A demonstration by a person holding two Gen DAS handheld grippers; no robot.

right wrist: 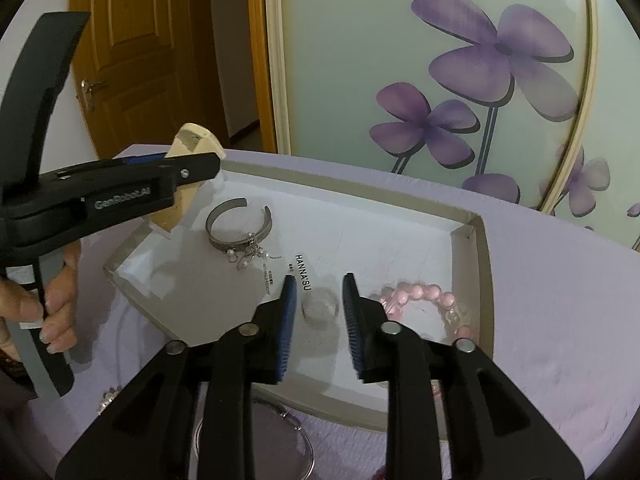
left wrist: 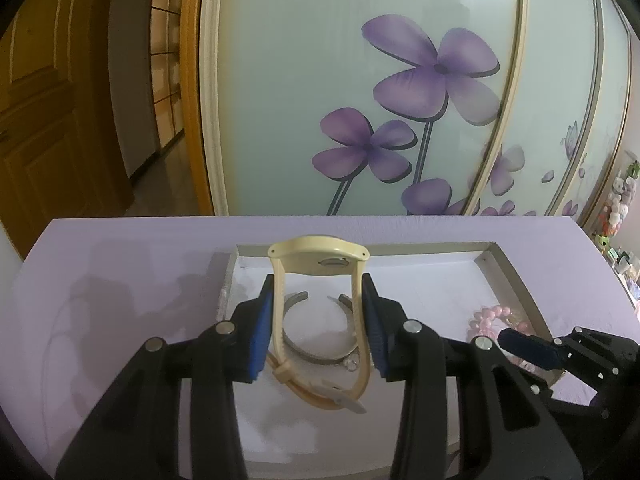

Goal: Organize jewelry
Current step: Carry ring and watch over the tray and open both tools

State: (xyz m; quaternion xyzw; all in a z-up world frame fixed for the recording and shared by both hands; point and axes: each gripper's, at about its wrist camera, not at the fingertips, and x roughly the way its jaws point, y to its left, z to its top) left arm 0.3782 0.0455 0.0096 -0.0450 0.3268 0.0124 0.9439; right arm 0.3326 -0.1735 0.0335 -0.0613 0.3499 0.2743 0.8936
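Left gripper point(left wrist: 318, 322) clamping cream watch point(left wrist: 318, 258) by both strap sides, holding it above tray point(left wrist: 494, 258) at 9 o'clock end. Watch looking light, strap bendy, slippery; gripping near case seems steadier. Right gripper point(right wrist: 318, 312), jaws partly apart, straddling small clear ring point(right wrist: 320, 304) resting at 6 o'clock, not pinching.
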